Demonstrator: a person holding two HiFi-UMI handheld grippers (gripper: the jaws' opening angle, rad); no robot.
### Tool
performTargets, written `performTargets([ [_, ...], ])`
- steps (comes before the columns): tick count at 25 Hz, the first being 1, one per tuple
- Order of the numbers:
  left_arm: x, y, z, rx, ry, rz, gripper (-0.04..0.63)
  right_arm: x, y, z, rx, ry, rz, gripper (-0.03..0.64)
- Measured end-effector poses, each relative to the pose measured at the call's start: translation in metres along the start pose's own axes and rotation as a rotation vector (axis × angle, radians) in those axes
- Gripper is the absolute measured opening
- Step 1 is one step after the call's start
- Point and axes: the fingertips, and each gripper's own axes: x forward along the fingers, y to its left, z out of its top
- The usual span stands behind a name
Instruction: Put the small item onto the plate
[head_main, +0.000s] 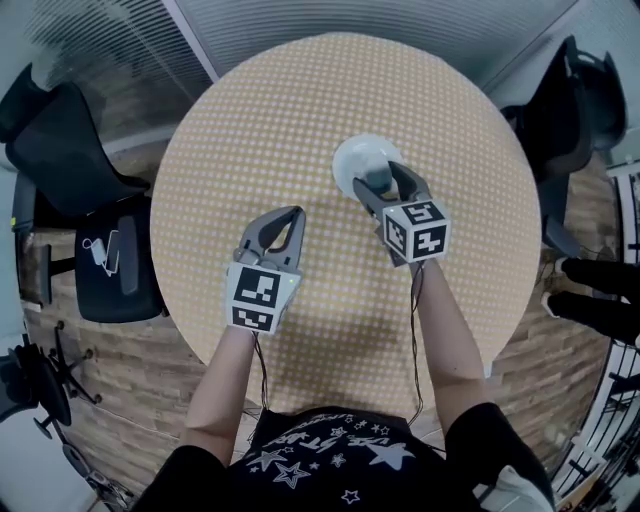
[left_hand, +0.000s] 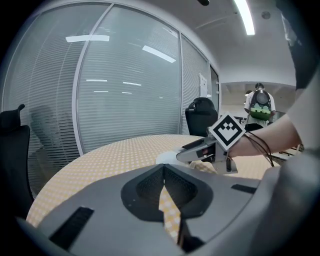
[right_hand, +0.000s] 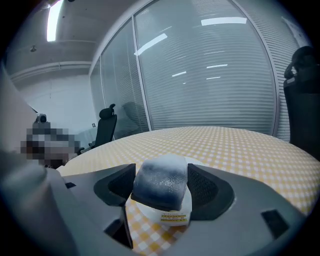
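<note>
Fingers (left_hand: 107, 202) of left gripper (head_main: 293, 215) pressed together, nothing between them; gripper low over desk (head_main: 270, 120), near-left of plate (head_main: 352, 158), apart from it. Fingers (right_hand: 235, 200) of right gripper (head_main: 382, 182) clamped on small item (right_hand: 161, 177), dark frosted block, held over plate's near edge; contact with plate unclear. Checked round desk spreads beyond plate.

This looks like an office meeting room: tall glass partition walls (left_hand: 125, 90) fitted with horizontal blinds curve round a round table (head_main: 300, 110) under a yellow checked cloth. Black swivel office chairs (head_main: 70, 150) stand around it on a wood-patterned floor (head_main: 110, 380). Strip lights (left_hand: 245, 17) run along a plain white ceiling, and more chairs show beyond the glass.
</note>
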Motion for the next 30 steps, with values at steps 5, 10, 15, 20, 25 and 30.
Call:
performTargets([
  [5, 0.004, 0.006, -0.011, -0.026, 0.017, 0.007, 0.008, 0.014, -0.005, -0.008, -0.03, 0.04, -0.007, 0.314],
  [10, 0.008, 0.005, -0.021, -0.047, 0.03, -0.003, 0.008, 0.025, -0.01, -0.016, -0.086, 0.094, -0.019, 0.314],
  [15, 0.013, 0.0, -0.024, -0.062, 0.033, -0.012, 0.008, 0.033, -0.014, -0.016, -0.109, 0.14, -0.017, 0.314],
  [20, 0.015, -0.008, -0.025, -0.058, 0.036, -0.029, 0.008, 0.036, -0.014, -0.02, -0.133, 0.193, -0.013, 0.314],
  [25, 0.016, -0.012, -0.023, -0.048, 0.038, -0.037, 0.008, 0.039, -0.016, -0.023, -0.137, 0.242, -0.005, 0.314],
  [30, 0.015, -0.014, -0.022, -0.046, 0.039, -0.041, 0.008, 0.042, -0.018, -0.025, -0.121, 0.266, -0.01, 0.314],
])
